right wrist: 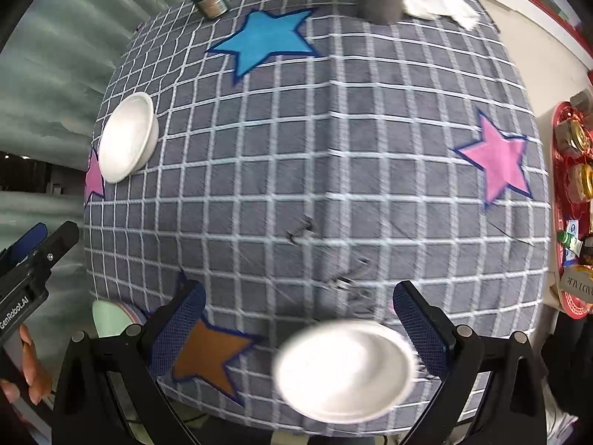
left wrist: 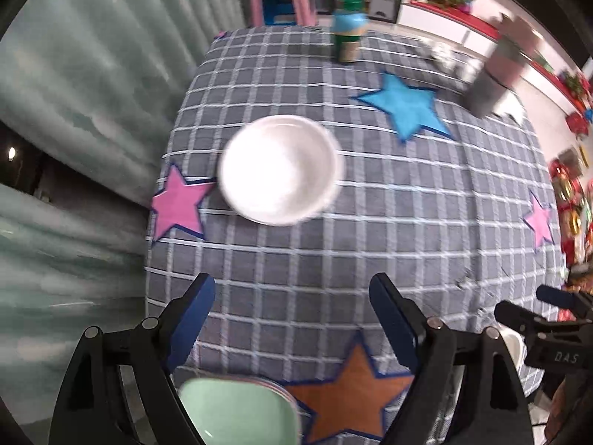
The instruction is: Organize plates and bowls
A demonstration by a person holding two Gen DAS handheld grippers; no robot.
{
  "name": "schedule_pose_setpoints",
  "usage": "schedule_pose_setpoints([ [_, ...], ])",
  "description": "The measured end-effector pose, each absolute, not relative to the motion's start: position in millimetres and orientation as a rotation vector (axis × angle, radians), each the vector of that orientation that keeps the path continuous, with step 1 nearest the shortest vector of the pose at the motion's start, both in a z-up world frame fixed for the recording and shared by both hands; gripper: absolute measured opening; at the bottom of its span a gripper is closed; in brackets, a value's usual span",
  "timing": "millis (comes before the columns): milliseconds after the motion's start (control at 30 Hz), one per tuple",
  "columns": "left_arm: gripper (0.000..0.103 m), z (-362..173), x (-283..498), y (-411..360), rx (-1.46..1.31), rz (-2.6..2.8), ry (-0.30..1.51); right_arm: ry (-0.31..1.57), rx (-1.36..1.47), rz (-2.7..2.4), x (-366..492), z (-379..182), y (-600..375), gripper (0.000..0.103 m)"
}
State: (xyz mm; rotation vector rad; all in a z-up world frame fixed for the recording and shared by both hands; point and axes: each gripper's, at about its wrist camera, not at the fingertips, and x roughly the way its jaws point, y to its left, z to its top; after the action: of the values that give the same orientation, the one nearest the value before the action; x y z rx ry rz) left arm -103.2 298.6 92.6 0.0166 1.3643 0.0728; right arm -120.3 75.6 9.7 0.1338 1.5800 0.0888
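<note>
A white bowl (left wrist: 280,168) stands on the checked tablecloth (left wrist: 333,252) beside a pink star; it also shows in the right wrist view (right wrist: 128,137) at the table's left edge. My left gripper (left wrist: 292,319) is open and empty, above the cloth, short of that bowl. A stack of plates with a mint green one (left wrist: 241,411) on top lies under it at the near edge; the stack also shows in the right wrist view (right wrist: 109,319). A second white bowl (right wrist: 344,369) sits at the near edge, between the fingers of my open right gripper (right wrist: 300,328), untouched.
A jar with a green lid (left wrist: 348,37) and a grey cylinder (left wrist: 500,70) stand at the far edge, with crumpled white paper (right wrist: 433,0) beside the cylinder. A red tray of jars (right wrist: 574,204) is off the table's right side. A pink stool (left wrist: 280,3) stands behind.
</note>
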Motion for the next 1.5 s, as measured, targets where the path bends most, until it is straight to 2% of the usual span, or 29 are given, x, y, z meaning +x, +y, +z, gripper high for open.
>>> schedule_pose_setpoints([
  [133, 0.088, 70, -68, 346, 0.009, 0.089, 1.405, 1.6, 0.13, 0.08, -91, -5, 117, 0.102],
  [433, 0.088, 26, -5, 400, -0.003, 0.094, 1.447, 1.634, 0.165, 0.064, -35, -34, 179, 0.102],
  [600, 0.088, 6, 17, 407, 0.01, 0.078, 1.468, 1.621, 0.232, 0.063, -12, -48, 195, 0.102],
  [967, 0.088, -30, 36, 403, 0.035, -0.023, 1.532, 1.626, 0.182, 0.05, 7, -78, 227, 0.102],
  [1067, 0.085, -39, 40, 395, 0.05, -0.025, 1.555, 1.61, 0.176, 0.039, 7, -80, 231, 0.101],
  [1133, 0.074, -46, 44, 395, 0.035, -0.032, 1.577, 1.609, 0.178, 0.039, 7, -82, 235, 0.086],
  [1167, 0.071, -49, 45, 395, 0.03, -0.034, 1.585, 1.619, 0.187, 0.033, 7, -84, 235, 0.069],
  [1233, 0.064, -49, 45, 393, 0.014, -0.053, 1.575, 1.635, 0.246, 0.043, 12, -92, 234, 0.059],
  [1267, 0.056, -48, 44, 392, 0.009, -0.069, 1.573, 1.642, 0.284, 0.055, 12, -96, 231, 0.051],
  [1300, 0.046, -49, 43, 390, 0.005, -0.085, 1.574, 1.647, 0.307, 0.062, 14, -100, 232, 0.045],
  [1367, 0.036, -49, 43, 381, 0.005, -0.117, 1.577, 1.642, 0.309, 0.07, 18, -102, 235, 0.041],
  [1400, 0.032, -51, 44, 376, 0.002, -0.131, 1.582, 1.643, 0.307, 0.092, 20, -103, 239, 0.033],
  [1500, 0.032, -52, 38, 360, 0.0, -0.159, 1.595, 1.644, 0.269, 0.124, 21, -104, 248, 0.022],
])
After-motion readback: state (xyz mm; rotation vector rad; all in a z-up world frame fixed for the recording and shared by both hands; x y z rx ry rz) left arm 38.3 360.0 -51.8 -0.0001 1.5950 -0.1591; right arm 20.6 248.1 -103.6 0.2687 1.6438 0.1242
